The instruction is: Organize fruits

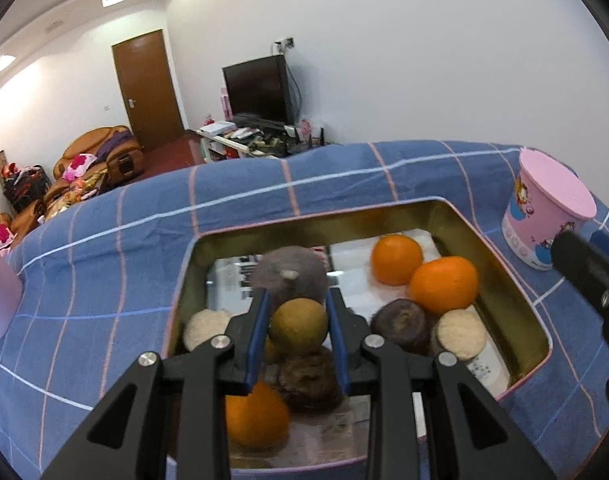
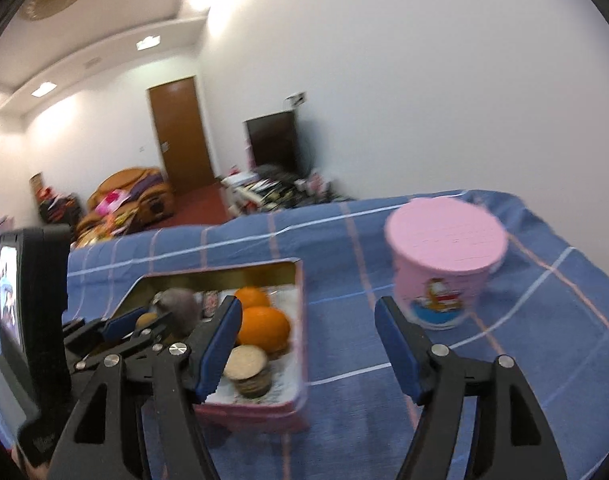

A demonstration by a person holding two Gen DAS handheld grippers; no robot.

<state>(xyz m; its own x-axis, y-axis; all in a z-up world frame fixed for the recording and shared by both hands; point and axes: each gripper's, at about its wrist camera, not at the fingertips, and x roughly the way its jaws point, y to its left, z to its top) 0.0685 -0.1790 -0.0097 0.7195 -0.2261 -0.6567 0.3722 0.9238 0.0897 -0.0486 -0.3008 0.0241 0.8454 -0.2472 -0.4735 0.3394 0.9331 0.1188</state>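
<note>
clearly mid-sort: olive fruit pinched over the tin, other tool spread and empty

**surroundings**
- resting on a blue checked cloth (image 1: pixel 116 240): a pink-rimmed tin (image 1: pixel 516 308) with gold inner walls, open at the top, long axis running left to right in the left wrist view.
- standing upright on the cloth just right of the tin, apart from it: a pink lidded tub (image 2: pixel 444 264) with a cartoon print.
- crowding the tin: two oranges (image 1: pixel 444 286) touching at the far right, a third orange (image 1: pixel 256 416) near the front, a grey-purple fruit (image 1: pixel 290 276) with its stub toward the camera, dark brown fruits (image 1: pixel 402 322), pale beige rounds (image 1: pixel 462 334) at both sides.
- farther off: a brown door, a dark screen, a cluttered sofa.

**tools and the held fruit**
- left gripper (image 1: pixel 296 320) closed on an olive-brown fruit (image 1: pixel 298 326), blue pads pressed on both flanks, directly over the tin among the others; roundish, no clear long axis.
- whether lifted or resting on the fruit beneath: cannot tell.
- right gripper (image 2: pixel 308 344) spread wide, nothing between the pads, hovering over the cloth between tin and tub; blurred.
</note>
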